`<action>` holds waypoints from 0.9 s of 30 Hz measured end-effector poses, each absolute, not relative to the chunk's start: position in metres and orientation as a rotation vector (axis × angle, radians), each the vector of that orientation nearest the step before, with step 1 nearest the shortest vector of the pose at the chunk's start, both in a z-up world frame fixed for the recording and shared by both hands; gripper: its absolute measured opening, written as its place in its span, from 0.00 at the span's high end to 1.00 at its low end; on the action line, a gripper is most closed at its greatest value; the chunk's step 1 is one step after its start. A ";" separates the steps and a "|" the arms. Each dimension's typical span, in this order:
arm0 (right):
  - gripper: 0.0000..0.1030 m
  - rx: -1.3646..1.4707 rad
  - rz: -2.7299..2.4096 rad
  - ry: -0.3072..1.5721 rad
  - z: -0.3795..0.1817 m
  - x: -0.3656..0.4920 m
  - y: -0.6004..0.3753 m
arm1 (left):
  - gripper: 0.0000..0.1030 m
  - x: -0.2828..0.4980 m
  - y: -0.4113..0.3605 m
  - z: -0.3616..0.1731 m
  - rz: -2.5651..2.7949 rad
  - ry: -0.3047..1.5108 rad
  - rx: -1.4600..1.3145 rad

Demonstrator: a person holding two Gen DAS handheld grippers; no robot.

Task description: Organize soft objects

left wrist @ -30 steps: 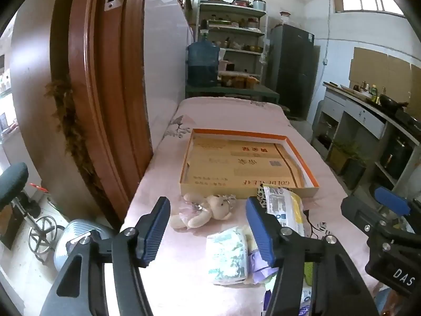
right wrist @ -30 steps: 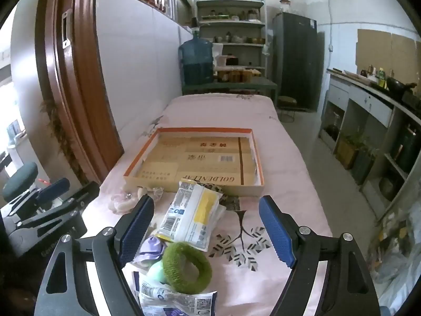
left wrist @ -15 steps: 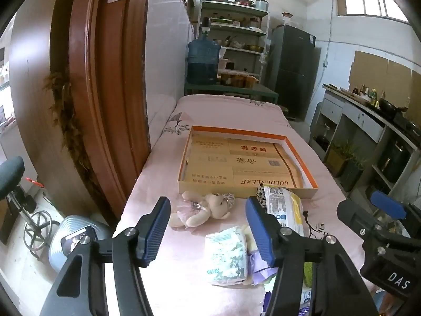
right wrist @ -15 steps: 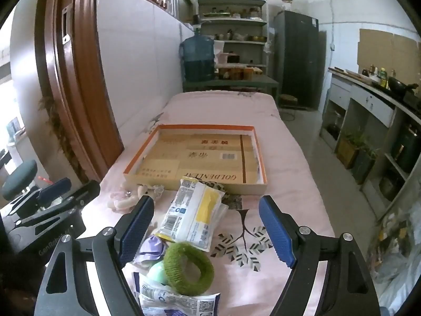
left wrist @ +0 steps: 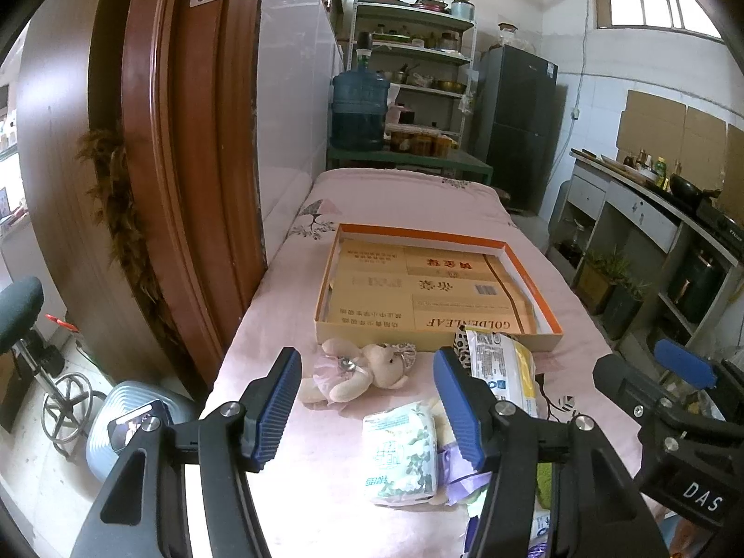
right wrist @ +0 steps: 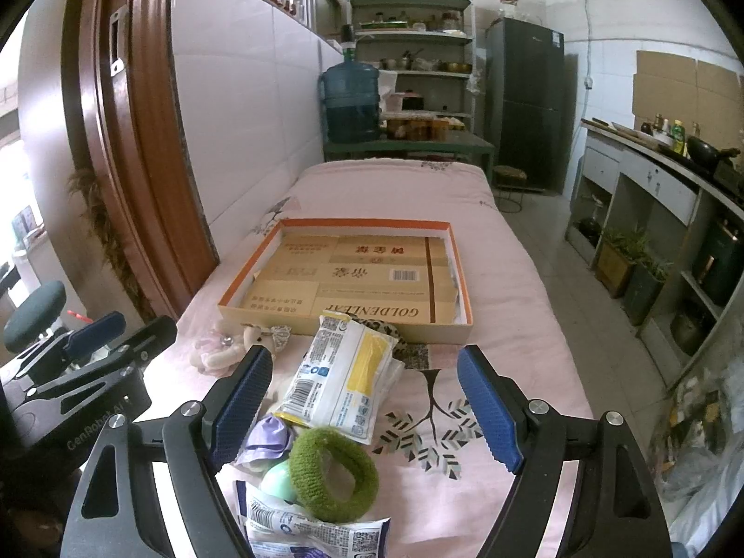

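Note:
A shallow cardboard tray (left wrist: 530, 274) (right wrist: 458, 255) with an orange rim lies on the pink table. In front of it lies a small plush bear (left wrist: 358, 372) (right wrist: 223, 348), a white and yellow packet (left wrist: 502, 367) (right wrist: 344, 376), a floral tissue pack (left wrist: 402, 451), a purple soft item (right wrist: 267, 435), a green knitted ring (right wrist: 332, 472) and a printed wrapper (right wrist: 316, 532). My left gripper (left wrist: 367, 400) is open and empty, above the table just short of the bear. My right gripper (right wrist: 365, 409) is open and empty, above the packet and the ring.
A brown wooden door frame (left wrist: 176, 162) stands close on the left. The pink cloth table (right wrist: 511, 325) runs back toward a water bottle (right wrist: 351, 100), shelves (right wrist: 414, 32) and a dark fridge (right wrist: 528, 102). A counter (right wrist: 651, 172) lines the right wall.
Both grippers have drawn back and risen slightly, so the tray and the objects sit a little farther off. Nothing was taken hold of.

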State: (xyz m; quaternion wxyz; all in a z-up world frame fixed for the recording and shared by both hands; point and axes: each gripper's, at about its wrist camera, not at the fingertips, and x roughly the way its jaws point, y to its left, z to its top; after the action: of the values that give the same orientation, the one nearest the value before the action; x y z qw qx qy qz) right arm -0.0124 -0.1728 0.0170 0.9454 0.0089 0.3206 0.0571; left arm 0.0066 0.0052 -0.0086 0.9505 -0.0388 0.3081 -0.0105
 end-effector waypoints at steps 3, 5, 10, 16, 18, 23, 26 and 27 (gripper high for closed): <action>0.19 0.019 0.116 0.654 0.017 -0.012 -0.173 | 0.42 0.007 0.006 -0.009 -0.022 0.630 -0.080; 0.19 0.018 0.116 0.655 0.017 -0.012 -0.173 | 0.42 0.007 0.006 -0.009 -0.021 0.629 -0.079; 0.19 0.018 0.116 0.656 0.016 -0.012 -0.173 | 0.42 0.007 0.006 -0.009 -0.022 0.630 -0.080; 0.19 0.023 0.118 0.668 0.012 -0.010 -0.172 | 0.42 0.007 0.006 -0.011 -0.023 0.636 -0.083; 0.19 0.024 0.118 0.669 0.011 -0.010 -0.172 | 0.42 0.007 0.006 -0.013 -0.023 0.637 -0.084; 0.19 0.030 0.118 0.683 0.008 -0.009 -0.173 | 0.42 0.008 0.006 -0.015 -0.022 0.643 -0.088; 0.19 0.029 0.117 0.685 0.007 -0.009 -0.173 | 0.42 0.009 0.005 -0.017 -0.021 0.645 -0.093; 0.19 0.030 0.118 0.685 0.007 -0.009 -0.173 | 0.42 0.009 0.005 -0.018 -0.020 0.645 -0.094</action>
State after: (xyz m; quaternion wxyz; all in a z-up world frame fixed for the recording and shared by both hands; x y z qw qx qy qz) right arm -0.0089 -0.1734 0.0074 0.9402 0.0149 0.3354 0.0578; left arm 0.0089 0.0055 -0.0178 0.9473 -0.0461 0.3168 -0.0099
